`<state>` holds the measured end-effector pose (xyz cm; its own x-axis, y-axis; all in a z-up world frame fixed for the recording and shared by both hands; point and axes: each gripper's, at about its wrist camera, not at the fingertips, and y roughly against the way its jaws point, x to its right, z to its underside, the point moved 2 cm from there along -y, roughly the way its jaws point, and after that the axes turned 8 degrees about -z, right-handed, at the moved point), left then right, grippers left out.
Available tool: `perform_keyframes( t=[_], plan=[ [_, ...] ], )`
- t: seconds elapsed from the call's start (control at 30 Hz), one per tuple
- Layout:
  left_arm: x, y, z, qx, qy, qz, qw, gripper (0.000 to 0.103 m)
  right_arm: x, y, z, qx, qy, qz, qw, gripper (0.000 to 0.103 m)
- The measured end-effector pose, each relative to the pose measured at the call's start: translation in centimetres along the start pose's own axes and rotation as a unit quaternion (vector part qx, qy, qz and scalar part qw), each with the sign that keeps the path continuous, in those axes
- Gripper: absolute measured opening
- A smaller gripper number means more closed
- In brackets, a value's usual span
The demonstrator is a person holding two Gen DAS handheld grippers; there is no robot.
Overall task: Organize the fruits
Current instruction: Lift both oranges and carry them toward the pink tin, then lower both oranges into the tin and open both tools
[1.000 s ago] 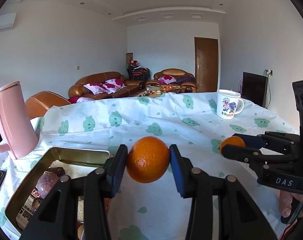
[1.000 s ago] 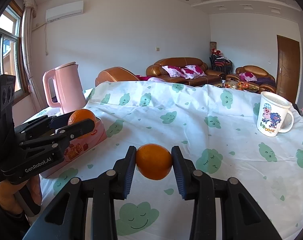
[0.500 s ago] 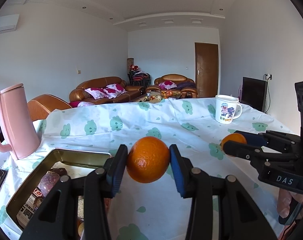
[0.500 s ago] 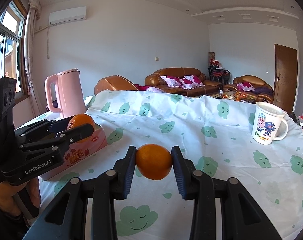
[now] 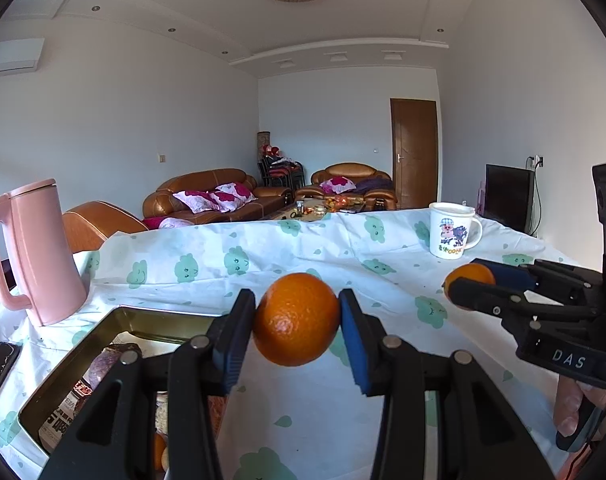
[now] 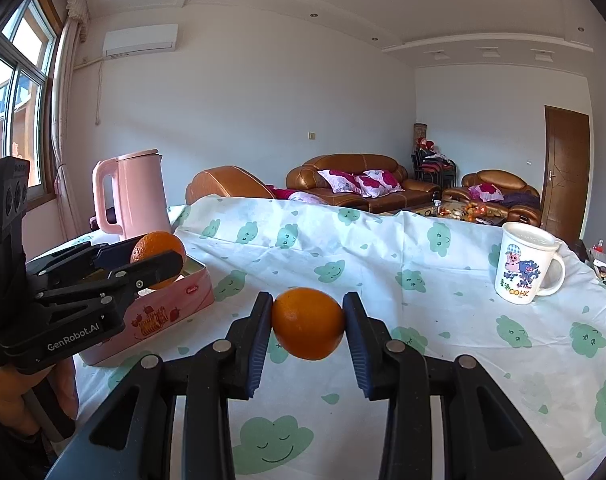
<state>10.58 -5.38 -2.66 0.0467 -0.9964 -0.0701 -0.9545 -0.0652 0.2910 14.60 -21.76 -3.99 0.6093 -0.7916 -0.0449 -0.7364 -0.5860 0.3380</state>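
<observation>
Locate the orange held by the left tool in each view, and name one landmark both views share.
Left wrist view: the orange sits at centre, clamped in the left tool.
Right wrist view: at the left edge, above the pink tin.
Shared landmark: the cartoon mug, right of centre in both.

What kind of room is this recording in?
Looks like a home living room with a dining table up front. Signs: brown leather sofas with pink cushions at the back, a table under a cloud-print tablecloth, and household items on it such as a pink electric kettle and a cartoon mug.
</observation>
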Motion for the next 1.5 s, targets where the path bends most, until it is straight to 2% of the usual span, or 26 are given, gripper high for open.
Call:
perform_keyframes(
  t=[0.77, 1.13, 1.5],
  plan=[
    [-1.1, 0.9, 0.4, -0.014, 0.014, 0.016, 0.9997, 0.044, -0.8, -0.9, -0.2, -0.013, 0.001, 0.007, 1.000, 0.038],
    [-3.2, 2.1, 0.7, -0.019, 0.022, -0.001, 0.9996, 0.044, -3.4, -2.5, -0.7, -0.019, 0.009, -0.024, 0.999, 0.038],
    [-6.5, 3.2, 1.4, -0.028, 0.031, -0.029, 0.9987, 0.044, -7.4, -4.3, -2.8, -0.021, 0.030, -0.067, 0.997, 0.038]
  ],
)
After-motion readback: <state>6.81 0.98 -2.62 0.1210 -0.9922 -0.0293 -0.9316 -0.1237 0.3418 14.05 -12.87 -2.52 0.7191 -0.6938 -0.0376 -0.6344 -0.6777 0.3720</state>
